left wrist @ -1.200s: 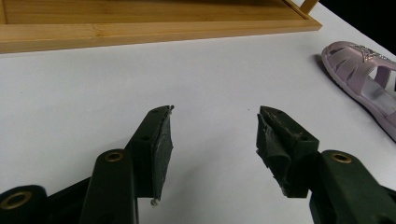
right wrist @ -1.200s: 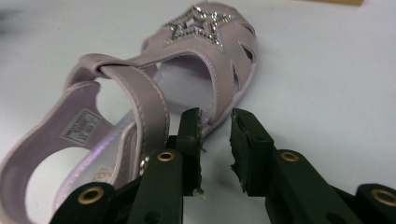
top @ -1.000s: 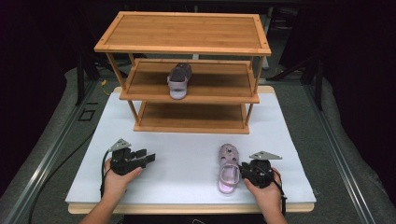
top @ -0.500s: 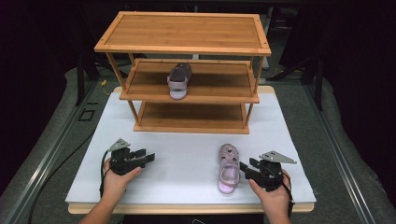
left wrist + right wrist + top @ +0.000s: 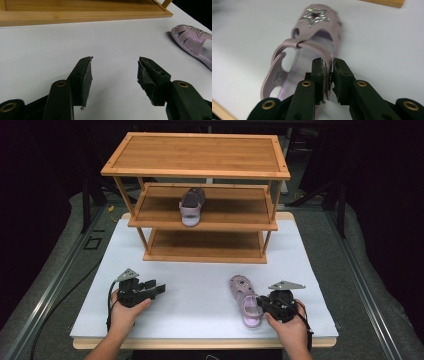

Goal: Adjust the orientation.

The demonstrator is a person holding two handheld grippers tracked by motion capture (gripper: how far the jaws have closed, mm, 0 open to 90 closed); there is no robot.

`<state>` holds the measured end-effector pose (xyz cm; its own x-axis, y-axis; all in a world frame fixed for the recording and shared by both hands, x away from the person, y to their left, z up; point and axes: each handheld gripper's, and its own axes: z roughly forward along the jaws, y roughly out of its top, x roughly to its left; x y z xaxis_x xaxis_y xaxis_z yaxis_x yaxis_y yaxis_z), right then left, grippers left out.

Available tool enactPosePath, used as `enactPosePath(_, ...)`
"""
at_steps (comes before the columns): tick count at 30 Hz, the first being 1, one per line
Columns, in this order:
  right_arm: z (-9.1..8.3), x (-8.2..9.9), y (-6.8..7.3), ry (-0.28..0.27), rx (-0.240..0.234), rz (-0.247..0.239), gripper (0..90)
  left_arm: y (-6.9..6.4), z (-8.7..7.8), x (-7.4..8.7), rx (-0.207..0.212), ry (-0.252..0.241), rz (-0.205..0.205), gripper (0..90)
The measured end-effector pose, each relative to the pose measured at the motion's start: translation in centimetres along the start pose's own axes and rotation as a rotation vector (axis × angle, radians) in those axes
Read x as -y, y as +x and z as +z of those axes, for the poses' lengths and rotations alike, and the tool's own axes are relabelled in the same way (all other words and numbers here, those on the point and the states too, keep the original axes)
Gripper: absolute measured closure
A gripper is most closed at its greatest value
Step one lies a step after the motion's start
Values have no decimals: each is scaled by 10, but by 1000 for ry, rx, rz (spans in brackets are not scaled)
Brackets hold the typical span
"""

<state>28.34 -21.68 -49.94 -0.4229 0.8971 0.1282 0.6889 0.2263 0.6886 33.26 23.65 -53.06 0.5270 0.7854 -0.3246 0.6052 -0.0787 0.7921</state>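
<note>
The right gripper (image 5: 331, 75) has just been closing, and its jaws now pinch the side wall of the pink sandal (image 5: 312, 47) at the near right of the white table (image 5: 200, 285). A second ago those jaws stood wider beside the shoe, so the grasp looks made and lifting should come next. The left gripper (image 5: 114, 72) rests open, gripping nothing. Beyond, its mate (image 5: 191, 206) sits on the middle shelf of the wooden rack (image 5: 200, 155).

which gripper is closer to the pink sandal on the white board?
Right. The right gripper is clamped on the pink sandal's side wall near the heel. The left gripper sits apart on the board's far side, jaws open.
</note>
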Motion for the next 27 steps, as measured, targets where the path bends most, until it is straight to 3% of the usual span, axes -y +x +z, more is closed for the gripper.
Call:
enactPosePath(2, 1, -2, -4, 3, 7, -7, 802, 0, 0, 0, -1, 2, 1, 450)
enactPosePath(6, 1, -15, -17, 105, -34, -39, 755, -1, 2, 0, 2, 13, 7, 450)
enactPosePath(7, 1, -15, -17, 105, -34, -39, 755, -1, 2, 0, 2, 13, 7, 451)
enactPosePath(10, 1, -27, -17, 210, -61, -83, 670, -1, 3, 0, 10, 22, 6, 455)
enactPosePath(12, 4, -38, -12, 320, -55, -153, 646, -2, 2, -1, 14, 35, 21, 500)
enactPosePath(13, 4, -38, -12, 320, -55, -153, 646, -2, 2, -1, 14, 35, 21, 514)
enactPosePath(14, 8, -44, -7, 383, -37, -199, 664, -3, 1, -2, 18, 39, 26, 536)
enactPosePath(15, 8, -44, -7, 383, -37, -199, 664, -3, 1, -2, 18, 39, 26, 555)
enactPosePath(16, 12, -50, -5, 424, -51, -226, 688, -3, 1, -2, 25, 44, 32, 556)
enactPosePath(17, 12, -50, -5, 424, -51, -226, 688, -3, 1, -2, 25, 44, 32, 556)
enactPosePath(19, 19, -59, -3, 502, -27, -245, 692, -4, 1, -2, 29, 46, 32, 556)
enactPosePath(21, 21, -60, -3, 522, -31, -245, 700, -4, 2, -2, 25, 49, 33, 556)
enactPosePath(24, 29, -66, -1, 594, -24, -262, 760, -4, 3, -2, 40, 49, 23, 539)
enactPosePath(27, 31, -68, -2, 616, -13, -270, 779, -4, 2, -2, 45, 48, 18, 528)
